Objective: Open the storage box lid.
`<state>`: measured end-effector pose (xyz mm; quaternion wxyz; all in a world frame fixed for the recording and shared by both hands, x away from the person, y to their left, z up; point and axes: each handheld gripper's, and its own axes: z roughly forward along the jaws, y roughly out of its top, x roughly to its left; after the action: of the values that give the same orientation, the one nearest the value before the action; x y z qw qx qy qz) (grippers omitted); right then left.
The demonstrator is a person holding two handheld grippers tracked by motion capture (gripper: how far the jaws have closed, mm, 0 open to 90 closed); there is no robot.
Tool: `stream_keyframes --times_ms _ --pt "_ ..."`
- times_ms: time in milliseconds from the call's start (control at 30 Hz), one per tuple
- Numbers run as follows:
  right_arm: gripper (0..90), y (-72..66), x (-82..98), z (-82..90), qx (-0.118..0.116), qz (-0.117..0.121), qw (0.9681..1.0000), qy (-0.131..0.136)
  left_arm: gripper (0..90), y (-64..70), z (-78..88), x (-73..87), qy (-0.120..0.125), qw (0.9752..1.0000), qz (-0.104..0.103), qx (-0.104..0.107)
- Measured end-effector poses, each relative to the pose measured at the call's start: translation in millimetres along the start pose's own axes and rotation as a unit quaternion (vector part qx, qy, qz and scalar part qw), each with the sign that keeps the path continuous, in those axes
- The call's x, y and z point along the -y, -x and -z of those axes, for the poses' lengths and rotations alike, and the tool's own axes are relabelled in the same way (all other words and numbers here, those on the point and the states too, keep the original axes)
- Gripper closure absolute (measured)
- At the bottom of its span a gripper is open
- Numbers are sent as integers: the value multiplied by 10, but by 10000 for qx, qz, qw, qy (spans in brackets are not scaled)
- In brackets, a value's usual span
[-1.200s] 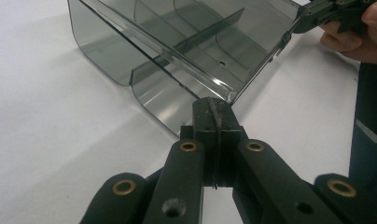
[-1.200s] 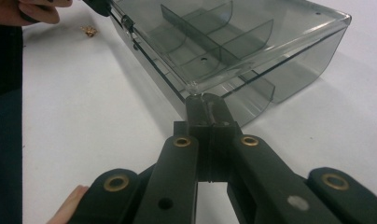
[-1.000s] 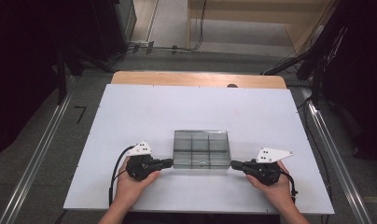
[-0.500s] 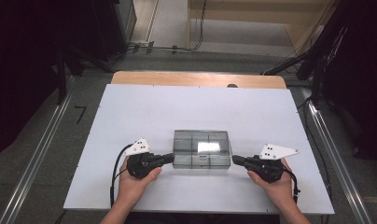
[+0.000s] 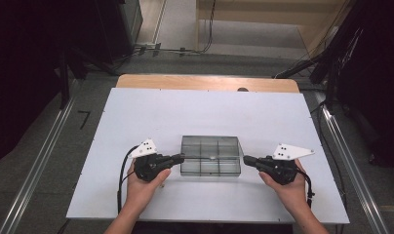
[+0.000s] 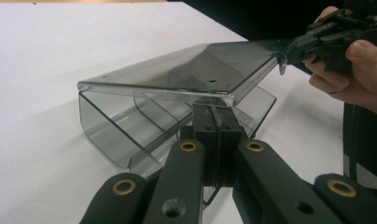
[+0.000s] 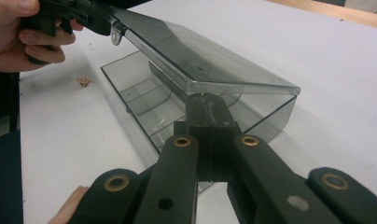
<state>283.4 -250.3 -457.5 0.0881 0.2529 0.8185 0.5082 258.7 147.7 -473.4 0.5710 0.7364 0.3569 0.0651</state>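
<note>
Both tongs, left [image 5: 178, 157] and right [image 5: 247, 159], are clamped on the lid [image 6: 210, 70] of the clear box [image 5: 210, 156]. The lid is half raised off the desk [image 5: 205, 112]; next it seems to need an even swing from both ends

White table [image 5: 136, 117] with smoky clear compartment box [image 5: 209, 168] near front edge.

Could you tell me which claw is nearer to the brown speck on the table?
Left. The left claw grips the lid's end near the speck; the right claw grips the opposite end.
</note>
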Motion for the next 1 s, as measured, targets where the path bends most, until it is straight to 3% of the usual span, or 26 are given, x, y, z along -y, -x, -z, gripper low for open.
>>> stream_keyframes --times_ms 367,500,567,767,1000 --pt "887 18 -143 -61 -48 -13 10000 23 900 -51 61 -45 188 9998 36 -26" --pt "887 27 -182 -73 -31 -44 10000 28 881 -82 98 -30 185 9998 -50 2" --pt "887 32 -198 -79 -30 -51 10000 33 750 -100 103 -37 192 9998 -18 -19" --pt "887 61 -244 -99 -30 -88 9999 55 512 -152 52 -118 243 9994 -37 -247" --pt "887 88 -313 -106 4 -163 9998 126 185 -202 -33 -237 243 9992 8 -315"
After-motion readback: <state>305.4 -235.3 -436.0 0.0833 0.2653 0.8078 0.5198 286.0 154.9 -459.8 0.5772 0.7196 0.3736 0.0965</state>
